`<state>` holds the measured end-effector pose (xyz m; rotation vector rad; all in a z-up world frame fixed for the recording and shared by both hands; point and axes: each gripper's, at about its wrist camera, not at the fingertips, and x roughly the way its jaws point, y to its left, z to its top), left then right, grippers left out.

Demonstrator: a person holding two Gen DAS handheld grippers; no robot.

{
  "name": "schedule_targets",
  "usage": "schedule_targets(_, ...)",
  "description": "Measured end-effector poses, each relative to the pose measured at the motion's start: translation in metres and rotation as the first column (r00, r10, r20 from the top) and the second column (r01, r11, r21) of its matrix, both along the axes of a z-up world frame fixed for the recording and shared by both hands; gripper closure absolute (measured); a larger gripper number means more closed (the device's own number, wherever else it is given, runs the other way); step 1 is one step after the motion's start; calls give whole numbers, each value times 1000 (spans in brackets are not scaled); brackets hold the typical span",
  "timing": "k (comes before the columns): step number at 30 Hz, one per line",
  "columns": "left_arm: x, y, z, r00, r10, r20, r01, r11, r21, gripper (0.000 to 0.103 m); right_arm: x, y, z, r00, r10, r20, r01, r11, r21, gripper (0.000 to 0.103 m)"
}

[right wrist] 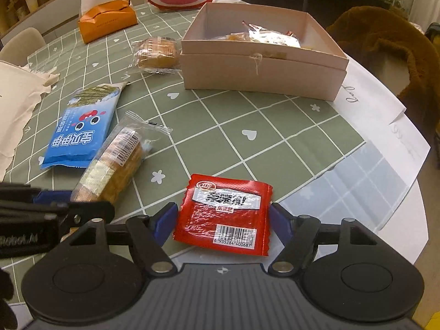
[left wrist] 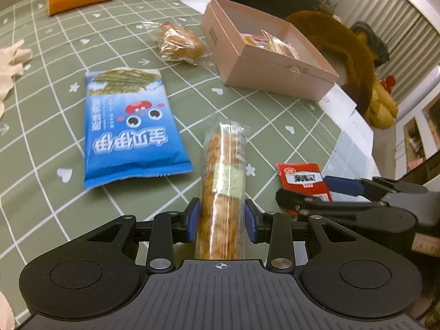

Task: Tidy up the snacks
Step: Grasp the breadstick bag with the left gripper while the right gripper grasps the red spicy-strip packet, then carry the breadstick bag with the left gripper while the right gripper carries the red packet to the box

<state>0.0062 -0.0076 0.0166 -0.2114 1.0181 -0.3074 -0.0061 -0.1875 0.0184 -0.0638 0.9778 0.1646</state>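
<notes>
1. Showing a barcode with the digits 6 935284 400687 on the red packet [right wrist: 224, 214].
2. Carrying a white label with dark Chinese characters on that same packet, too blurred for reading.
3. Displaying large white Chinese characters, seen upside down, on the blue packet [left wrist: 129, 126].
4. Bearing a barcode, digits illegible, on the clear cracker sleeve [right wrist: 115, 165].

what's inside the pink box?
The pink box is open and holds a few clear-wrapped snacks, pale and yellowish, bunched toward the far side. The near wall hides the part of the floor closest to the cameras, so the count is unclear.
</notes>
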Motion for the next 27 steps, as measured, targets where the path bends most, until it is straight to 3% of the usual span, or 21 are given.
schedule_targets(11,21,-18,4,1000,-11,-22,12,996,84,65,-14,-15,-1,999,10,33,-10,1000,6,30)
schedule_targets(17,14,-18,4,999,-34,-32,37,996,82,65,-18,-22,0,999,18,30,-18,1000,7,31)
schedule_targets(20,8,-16,3,998,-54,-28,56,996,68,67,-16,-25,2,1000,5,18,-5,1000,9,36)
schedule_targets(22,3,-16,4,999,-51,-19,52,996,68,69,-14,-28,5,1000,-11,4,10,1000,23,46)
schedule_targets(25,-8,-19,20,995,-65,70,61,997,50,70,-11,-36,19,999,-32,15,31,997,66,48)
schedule_targets(27,-10,-17,43,988,-62,143,63,998,-6,70,-10,-41,37,998,-36,55,32,997,72,48)
